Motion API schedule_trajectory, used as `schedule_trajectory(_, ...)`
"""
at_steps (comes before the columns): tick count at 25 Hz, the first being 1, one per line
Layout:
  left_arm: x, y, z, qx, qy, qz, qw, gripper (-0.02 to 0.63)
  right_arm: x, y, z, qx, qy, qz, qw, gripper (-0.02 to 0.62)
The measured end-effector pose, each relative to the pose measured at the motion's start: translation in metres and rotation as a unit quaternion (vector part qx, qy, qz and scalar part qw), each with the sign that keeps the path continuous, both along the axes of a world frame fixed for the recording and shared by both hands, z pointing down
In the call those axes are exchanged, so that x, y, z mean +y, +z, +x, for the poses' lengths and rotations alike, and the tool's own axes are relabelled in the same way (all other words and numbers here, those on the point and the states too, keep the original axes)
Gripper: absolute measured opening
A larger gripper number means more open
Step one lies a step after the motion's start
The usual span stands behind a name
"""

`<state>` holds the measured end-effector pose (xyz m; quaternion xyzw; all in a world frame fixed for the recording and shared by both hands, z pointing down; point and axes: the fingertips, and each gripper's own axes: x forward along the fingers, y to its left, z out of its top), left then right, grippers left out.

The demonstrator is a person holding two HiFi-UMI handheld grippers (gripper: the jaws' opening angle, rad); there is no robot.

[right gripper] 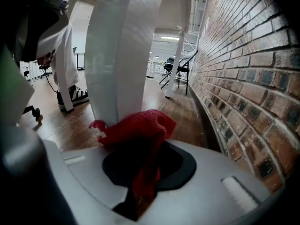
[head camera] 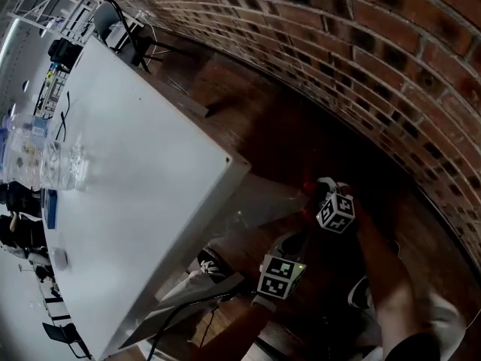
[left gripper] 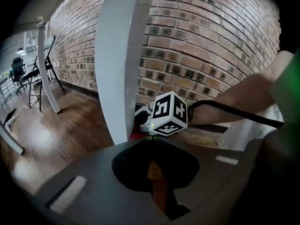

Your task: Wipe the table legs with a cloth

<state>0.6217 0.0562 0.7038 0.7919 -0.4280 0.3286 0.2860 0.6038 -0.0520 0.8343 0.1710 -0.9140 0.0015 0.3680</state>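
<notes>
Room: a red-brick wall [head camera: 361, 43] ran along a dark wooden floor [head camera: 263, 119]; one white table [head camera: 135, 201] stood just beside the wall
Right side: the right gripper [right gripper: 143, 172] had its jaws clamped on one red cloth [right gripper: 136, 130]; the cloth bunched up out of the jaws
Contact: the cloth's free end pressed against the nearest table leg [right gripper: 117, 55]
Left side: the left gripper [left gripper: 152, 172] had its jaws drawn almost together; only a thin sliver of floor showed between them; nothing was held; it sat close to the same leg
Marker cubes: two, one on each gripper; the right gripper's cube [left gripper: 168, 114] sat just beside the leg in the left gripper view
Arm: one forearm [left gripper: 234, 100] reached in behind that cube; one black cable [left gripper: 243, 115] ran along it
Legs counted: two white ones in the left gripper view, the near one and a farther leg [left gripper: 47, 64]
Shoes: two shoes [head camera: 212, 262] on the floor, one on either side of the grippers in the head view
Farther out: one black folding chair [left gripper: 40, 76] stood by the wall; clear containers [head camera: 45, 160] sat on the tabletop, too blurred to count
</notes>
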Motion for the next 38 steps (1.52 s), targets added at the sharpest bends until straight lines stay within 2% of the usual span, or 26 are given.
schedule_trajectory(11,0.000,0.025,0.003,-0.011,0.007,-0.019,0.9997,0.000,0.006,0.063,0.003,0.042,0.004,-0.045,0.998,0.046)
schedule_trajectory(18,0.002,0.030,0.011,-0.010,0.014,-0.025,0.9995,0.000,0.031,0.104,0.018,0.093,0.002,-0.092,0.991,0.049)
schedule_trajectory(22,0.003,0.031,0.010,-0.015,0.016,-0.027,0.9994,0.000,0.052,0.111,0.017,0.099,-0.012,-0.124,0.987,0.051)
schedule_trajectory(28,0.006,0.019,0.010,-0.015,0.012,-0.020,0.9996,0.000,0.057,0.080,0.011,0.059,0.023,-0.162,0.985,0.051)
schedule_trajectory(38,0.022,-0.038,0.015,0.008,0.005,0.011,0.9999,0.000,0.060,-0.028,0.005,0.006,0.077,-0.179,0.981,0.052)
